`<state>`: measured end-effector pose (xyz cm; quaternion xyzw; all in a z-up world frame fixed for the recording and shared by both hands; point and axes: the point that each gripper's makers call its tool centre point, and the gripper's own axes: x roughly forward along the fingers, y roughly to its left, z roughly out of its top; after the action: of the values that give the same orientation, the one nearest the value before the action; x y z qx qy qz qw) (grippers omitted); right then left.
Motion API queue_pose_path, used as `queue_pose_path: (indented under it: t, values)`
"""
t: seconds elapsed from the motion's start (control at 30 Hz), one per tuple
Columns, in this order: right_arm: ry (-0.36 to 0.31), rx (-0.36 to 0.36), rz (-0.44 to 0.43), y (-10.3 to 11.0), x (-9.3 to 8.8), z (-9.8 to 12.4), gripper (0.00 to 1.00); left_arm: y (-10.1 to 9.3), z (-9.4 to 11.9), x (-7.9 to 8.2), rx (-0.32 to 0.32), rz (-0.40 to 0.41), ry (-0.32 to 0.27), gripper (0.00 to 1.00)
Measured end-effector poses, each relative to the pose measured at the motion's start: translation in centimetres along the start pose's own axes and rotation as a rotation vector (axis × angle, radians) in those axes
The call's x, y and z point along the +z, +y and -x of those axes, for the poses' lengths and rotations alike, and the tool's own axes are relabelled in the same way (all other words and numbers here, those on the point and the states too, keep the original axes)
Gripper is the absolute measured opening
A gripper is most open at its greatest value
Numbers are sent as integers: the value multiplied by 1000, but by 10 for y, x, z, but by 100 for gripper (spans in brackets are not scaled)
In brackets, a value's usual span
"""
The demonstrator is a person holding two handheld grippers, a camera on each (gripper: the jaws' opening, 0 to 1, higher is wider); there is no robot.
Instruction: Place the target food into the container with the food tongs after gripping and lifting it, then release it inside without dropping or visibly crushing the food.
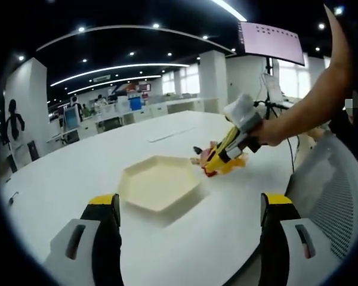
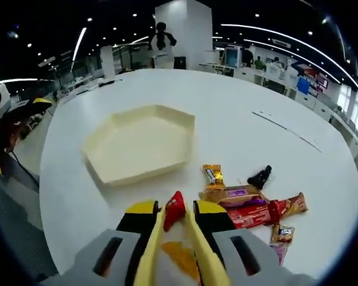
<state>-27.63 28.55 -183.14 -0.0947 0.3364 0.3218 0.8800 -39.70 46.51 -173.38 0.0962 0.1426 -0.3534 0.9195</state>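
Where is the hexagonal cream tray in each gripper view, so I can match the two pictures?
Left gripper view: the hexagonal cream tray lies just below centre on the white table, above and between that view's own jaws.
Right gripper view: the tray lies left of centre, above the jaws.
Shared landmark: the pile of snack packets, seen just right of the tray in both views.

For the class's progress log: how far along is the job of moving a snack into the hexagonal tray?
Done: the tongs, held in the right gripper, pinch a red snack. In hand: carrying it. Left: the hexagonal tray holds nothing yet; release inside.
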Motion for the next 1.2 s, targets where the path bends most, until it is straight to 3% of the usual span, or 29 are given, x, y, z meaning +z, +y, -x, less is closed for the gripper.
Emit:
queue_pose_path:
  t: [0.37,0.63,0.97,1.2]
  values:
    - [-6,0,10,0,3,5,20,1,0,0,1,7,-2,94]
    - [-1,18,1,-1,5,14,20,1,0,2,-7,30,-14,100]
    - [-29,16,54,-2,27,25,20,-2,-1,0,-14,17,-1,99]
    - [-61,20,76,-3,55,36,21,1,1,1,-6,22,-6,99]
